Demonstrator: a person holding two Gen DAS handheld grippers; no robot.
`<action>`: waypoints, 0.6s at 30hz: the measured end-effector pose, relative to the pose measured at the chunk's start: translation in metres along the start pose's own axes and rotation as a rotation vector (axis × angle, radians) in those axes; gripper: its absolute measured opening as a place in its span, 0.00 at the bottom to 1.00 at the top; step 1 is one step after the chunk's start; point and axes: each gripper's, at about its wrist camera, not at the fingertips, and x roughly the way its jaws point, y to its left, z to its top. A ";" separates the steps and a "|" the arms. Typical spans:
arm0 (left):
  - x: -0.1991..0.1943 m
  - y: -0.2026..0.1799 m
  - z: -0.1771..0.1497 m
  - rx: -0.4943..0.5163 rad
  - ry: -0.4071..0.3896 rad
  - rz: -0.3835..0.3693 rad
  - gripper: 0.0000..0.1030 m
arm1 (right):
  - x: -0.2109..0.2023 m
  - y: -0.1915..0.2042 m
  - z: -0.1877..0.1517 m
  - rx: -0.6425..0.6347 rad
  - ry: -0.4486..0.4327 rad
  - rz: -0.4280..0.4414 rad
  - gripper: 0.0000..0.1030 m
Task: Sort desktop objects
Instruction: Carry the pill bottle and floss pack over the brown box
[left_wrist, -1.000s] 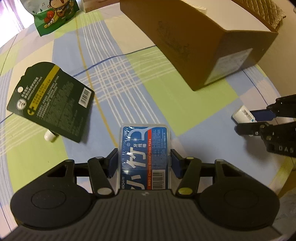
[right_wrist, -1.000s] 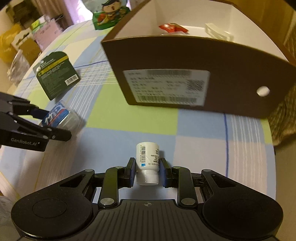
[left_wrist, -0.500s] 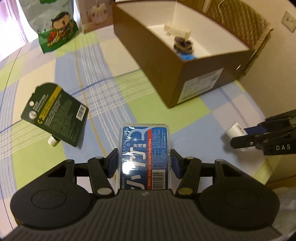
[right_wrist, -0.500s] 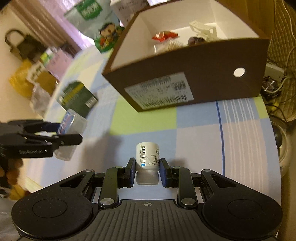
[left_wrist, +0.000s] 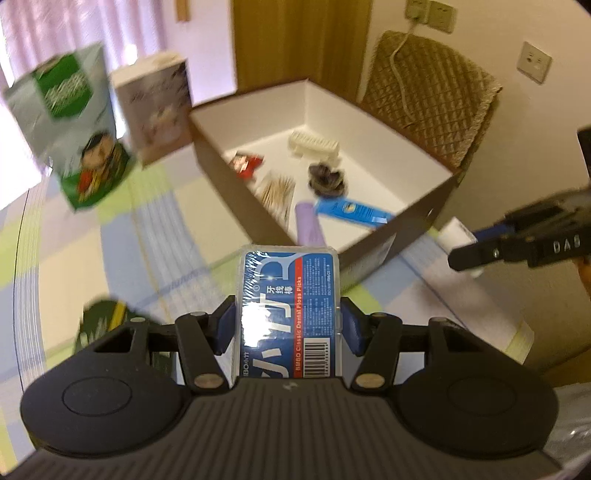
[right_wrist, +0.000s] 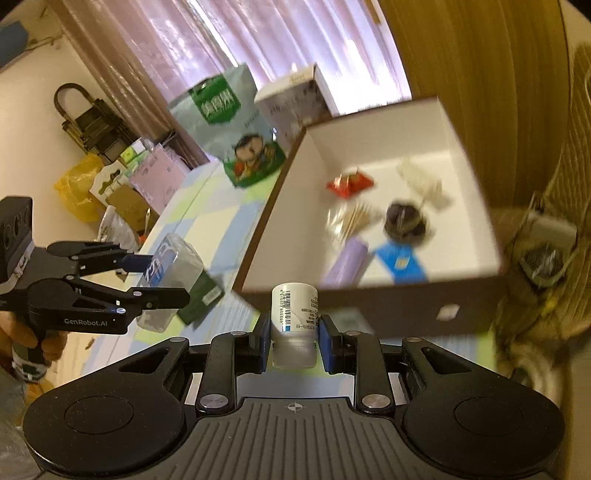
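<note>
At the far left of your left-wrist view a green snack bag (left_wrist: 79, 144) stands blurred on the checked tablecloth (left_wrist: 66, 266), with a pale carton (left_wrist: 157, 110) just beside it to the right. Lower down, a dark green card pack (left_wrist: 98, 319) lies flat on the cloth, partly hidden behind your tool. In the middle, your left gripper (left_wrist: 290, 325) is clamped on a clear floss pick box (left_wrist: 290, 306) with a blue and red label, both blue pads pressed against its long sides, and the box is held clear of the cloth. Beyond it sits the open cardboard box (left_wrist: 369, 236), white inside, already holding a red wrapper (left_wrist: 248, 164), a bundle of toothpicks (left_wrist: 275, 190), a white plastic piece (left_wrist: 314, 144), a dark round item (left_wrist: 327, 179), a lilac tube (left_wrist: 310, 225) and a blue packet (left_wrist: 351, 210). At the right edge your right gripper (left_wrist: 480, 243) comes in from the side. In your right-wrist view that gripper (right_wrist: 293, 341) stands narrow, closed on a small white bottle (right_wrist: 294, 317), gripped near its cap with the barcoded label above the pads, held in front of the box's near wall.
</note>
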 end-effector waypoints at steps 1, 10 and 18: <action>0.001 0.000 0.008 0.018 -0.008 -0.002 0.51 | 0.001 -0.002 0.007 -0.018 -0.006 -0.010 0.29; 0.037 -0.003 0.084 0.139 -0.055 -0.004 0.51 | 0.035 -0.030 0.075 -0.175 -0.009 -0.111 0.29; 0.102 -0.003 0.148 0.167 -0.008 -0.021 0.51 | 0.092 -0.066 0.123 -0.254 0.056 -0.159 0.29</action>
